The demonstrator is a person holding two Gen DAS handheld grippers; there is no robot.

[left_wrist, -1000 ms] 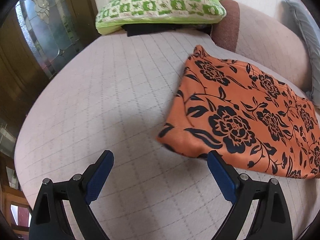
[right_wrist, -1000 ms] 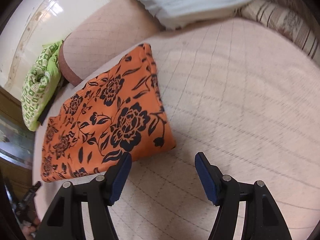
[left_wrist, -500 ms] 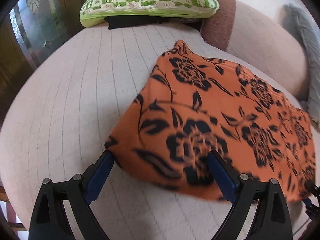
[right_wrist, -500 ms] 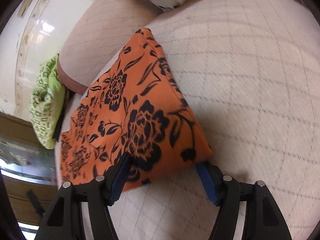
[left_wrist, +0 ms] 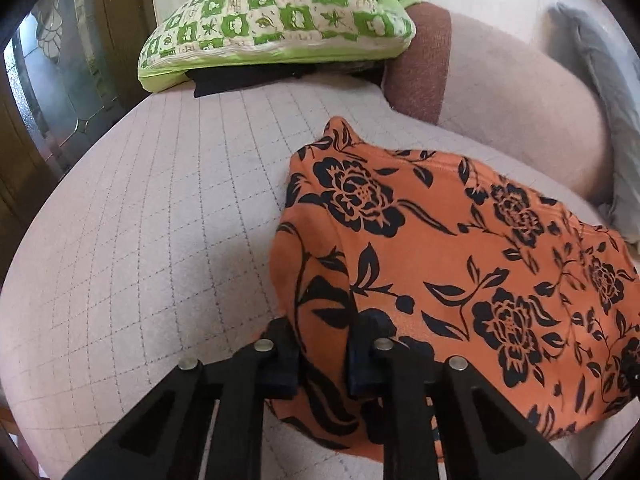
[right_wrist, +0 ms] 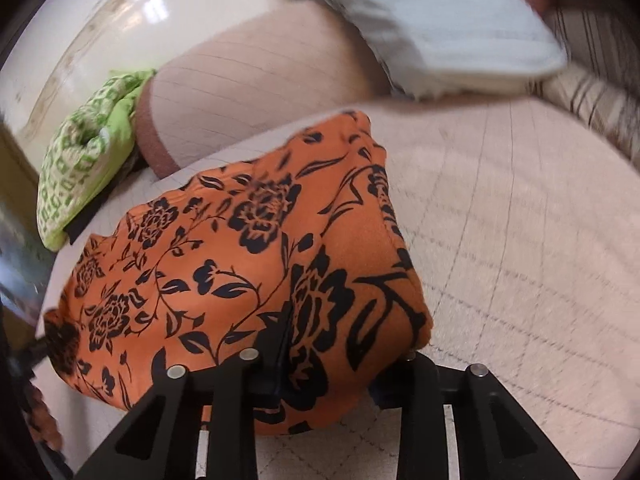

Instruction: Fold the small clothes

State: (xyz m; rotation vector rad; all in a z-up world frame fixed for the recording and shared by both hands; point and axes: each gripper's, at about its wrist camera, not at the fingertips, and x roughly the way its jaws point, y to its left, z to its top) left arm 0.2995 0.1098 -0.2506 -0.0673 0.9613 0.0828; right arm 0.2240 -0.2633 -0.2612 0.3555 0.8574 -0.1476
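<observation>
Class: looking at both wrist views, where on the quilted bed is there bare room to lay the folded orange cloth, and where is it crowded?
Bare quilt lies left of the orange floral cloth, up to the green checked cushion. More lies right of it, below the white pillow. Crowded: the back edge, with the bolster and cushions. Both grippers are closing on the cloth.

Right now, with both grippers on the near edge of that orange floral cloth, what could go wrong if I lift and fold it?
1. The left gripper, its jaws closing, pinches a bunched ridge of the orange cloth; the crease may carry into the fold.
2. The right gripper, also closing, has a thick wad between its fingers, so layers could slip out unevenly.
3. Folding forward could run the cloth into the bolster behind it.
</observation>
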